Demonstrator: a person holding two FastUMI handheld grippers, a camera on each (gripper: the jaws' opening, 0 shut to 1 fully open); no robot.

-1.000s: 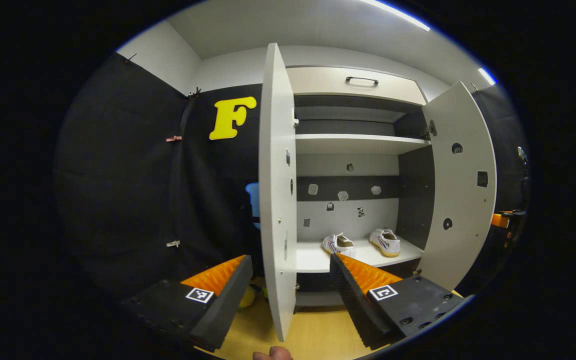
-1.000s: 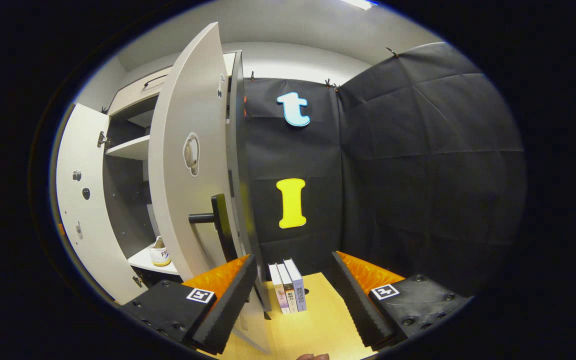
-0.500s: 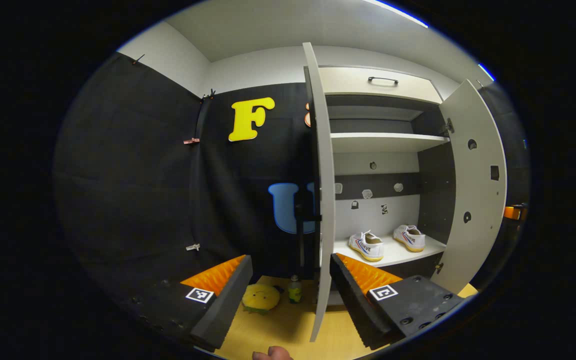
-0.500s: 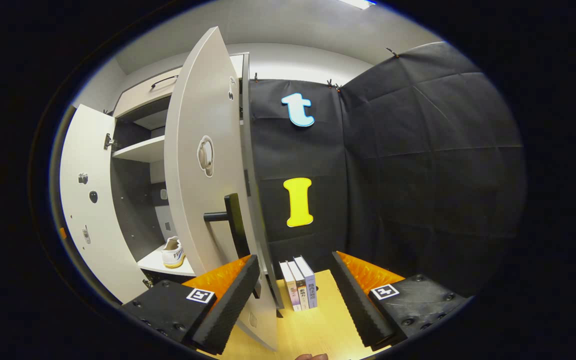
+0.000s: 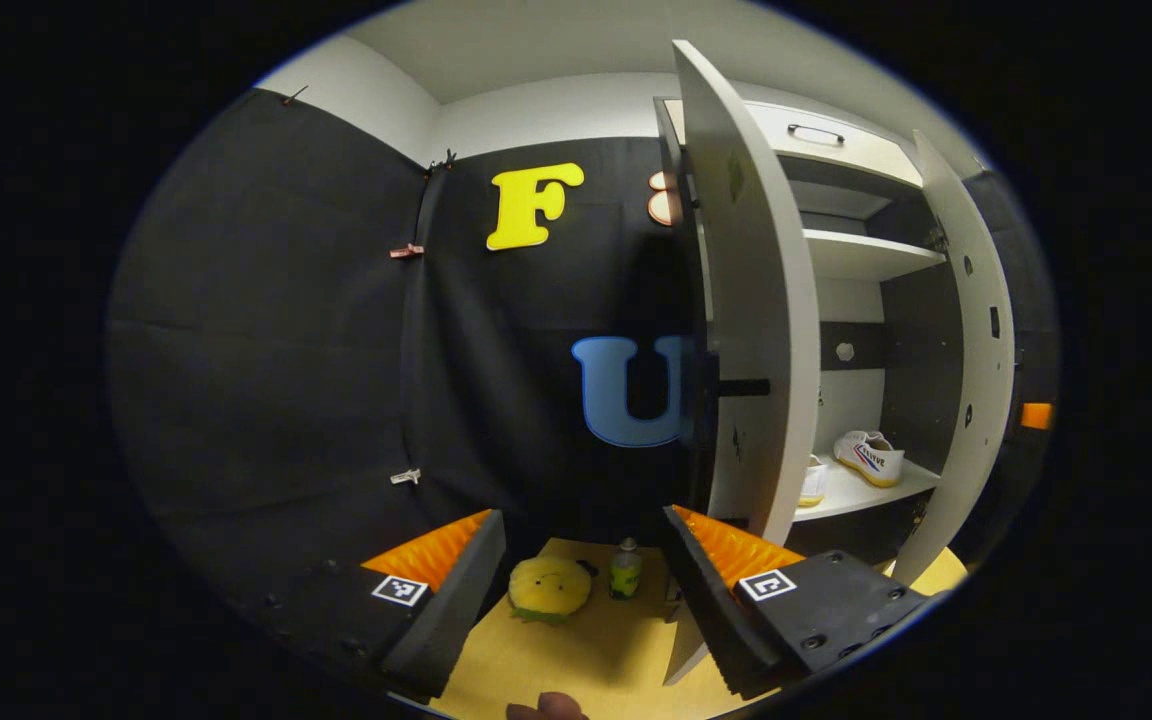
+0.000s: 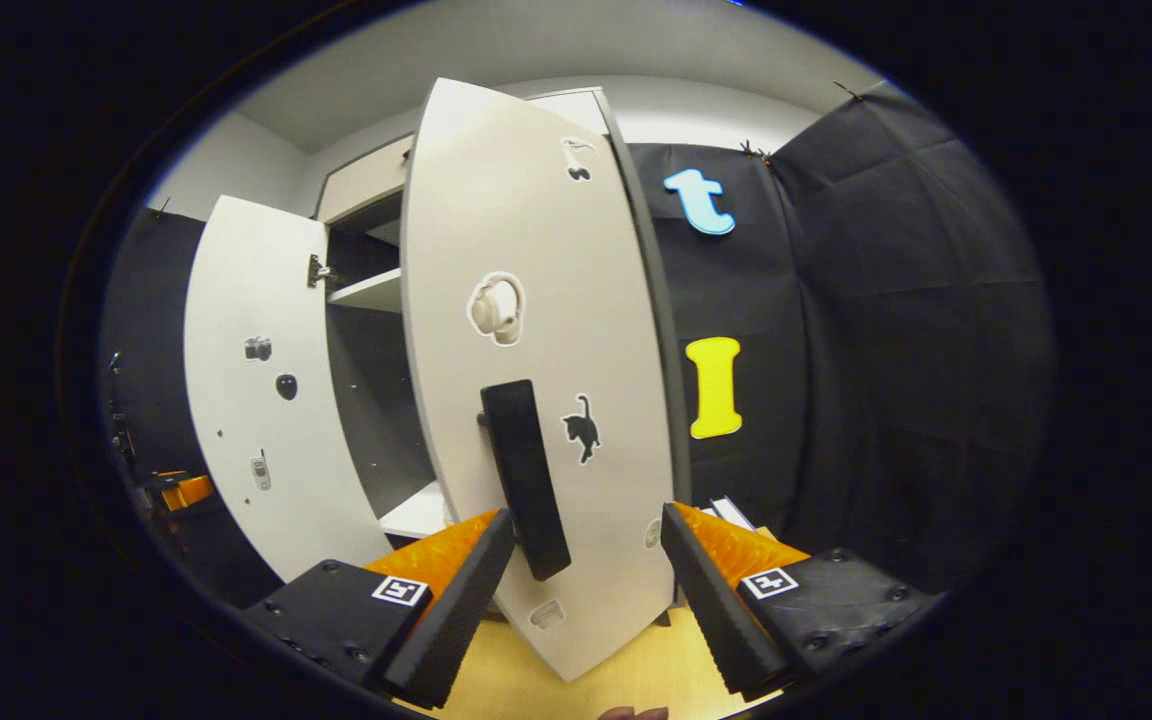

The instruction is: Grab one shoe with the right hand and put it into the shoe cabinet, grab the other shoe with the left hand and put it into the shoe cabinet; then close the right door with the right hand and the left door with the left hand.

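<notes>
In the left gripper view the cabinet's left door [image 5: 751,300] stands ajar, its outer face and black handle [image 5: 741,388] just right of my open left gripper [image 5: 581,560]. Behind it, a white shoe [image 5: 869,457] rests on the lower shelf [image 5: 861,492], and a second shoe [image 5: 813,480] peeks past the door edge. The right door [image 5: 976,330] stands open farther right. In the right gripper view the right door [image 6: 536,300] faces me with its black handle [image 6: 526,480]. The handle's lower end reaches down between the fingers of my open right gripper [image 6: 586,560].
A yellow plush toy [image 5: 549,587] and a small green bottle [image 5: 623,570] sit on the wooden floor [image 5: 586,650] by the left door. Books [image 6: 731,512] stand right of the right door. The left door's inner face [image 6: 256,400] carries small stickers.
Both views have swung round to the doors' outer sides. The left gripper now looks past the left door's edge; the right gripper has closed in on the right door's handle.
</notes>
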